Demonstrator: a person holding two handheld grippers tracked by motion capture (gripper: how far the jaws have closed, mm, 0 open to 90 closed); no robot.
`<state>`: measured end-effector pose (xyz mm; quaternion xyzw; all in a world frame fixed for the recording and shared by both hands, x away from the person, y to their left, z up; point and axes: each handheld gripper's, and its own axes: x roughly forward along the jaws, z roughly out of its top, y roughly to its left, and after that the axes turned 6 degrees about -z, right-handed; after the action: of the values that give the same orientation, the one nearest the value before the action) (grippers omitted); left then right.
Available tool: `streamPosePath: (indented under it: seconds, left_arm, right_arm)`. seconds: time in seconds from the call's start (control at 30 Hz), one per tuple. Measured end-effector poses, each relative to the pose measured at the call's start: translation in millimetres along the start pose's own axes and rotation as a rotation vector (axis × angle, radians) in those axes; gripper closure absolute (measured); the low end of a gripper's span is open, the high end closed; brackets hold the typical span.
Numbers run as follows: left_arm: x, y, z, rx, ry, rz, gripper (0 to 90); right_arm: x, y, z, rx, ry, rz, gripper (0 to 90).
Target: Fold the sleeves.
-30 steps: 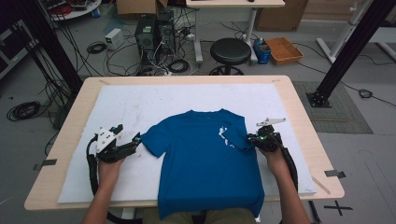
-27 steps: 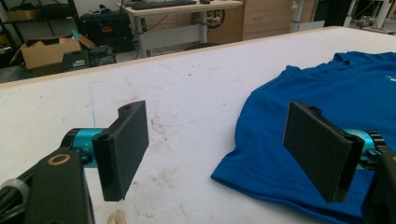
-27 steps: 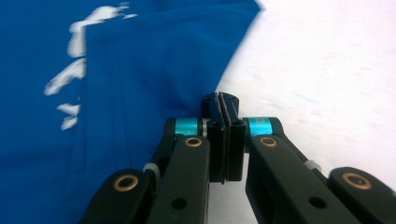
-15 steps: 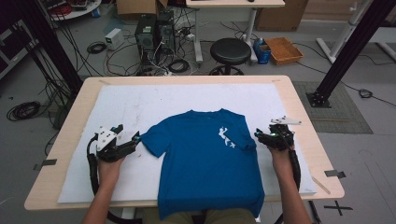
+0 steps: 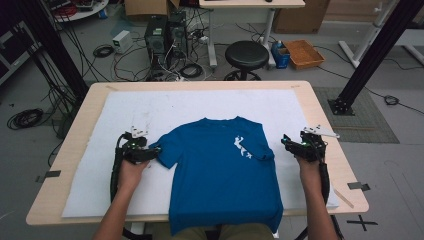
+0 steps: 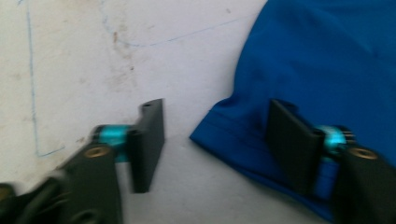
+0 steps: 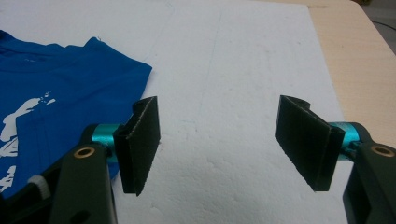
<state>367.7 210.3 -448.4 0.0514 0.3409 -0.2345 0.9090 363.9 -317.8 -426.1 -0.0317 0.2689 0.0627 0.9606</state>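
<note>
T-shirt (image 5: pixel 220 175) | blue, white chest print | flat on white sheet (image 5: pixel 200 102)

Blue T-shirt (image 5: pixel 220 175) lay flat on the white sheet (image 5: pixel 165 107) over the worktop (image 5: pixel 320 107). Left gripper (image 5: pixel 152 151) sat at its sleeve, jaws just closing. Right gripper (image 5: pixel 286 142) stood just clear of the other sleeve, jaws just opening.
</note>
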Motion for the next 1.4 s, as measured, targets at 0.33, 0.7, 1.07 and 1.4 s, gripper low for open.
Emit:
streamPosePath:
  seconds: [0.33,0.7,1.07,1.4]
  left_arm:
    - [-3.7,-9.4,28.5,-0.094,-0.067,-0.15,85.6]
    - [24.2,-63.6,91.3,-0.194,-0.238,-0.413,55.2]
    - [8.1,-43.7,60.5,-0.071,-0.225,-0.256,42.7]
    - [21.9,-63.7,24.1,0.242,-0.037,-0.279,68.5]
  right_arm:
    - [0.3,2.3,-0.3,-0.012,-0.006,0.009,30.9]
    - [1.8,4.1,-1.0,-0.038,-0.002,0.02,30.9]
    - [-0.4,2.6,-2.5,-0.032,0.001,0.02,30.9]
    - [0.9,5.2,-2.6,-0.041,0.006,0.024,30.9]
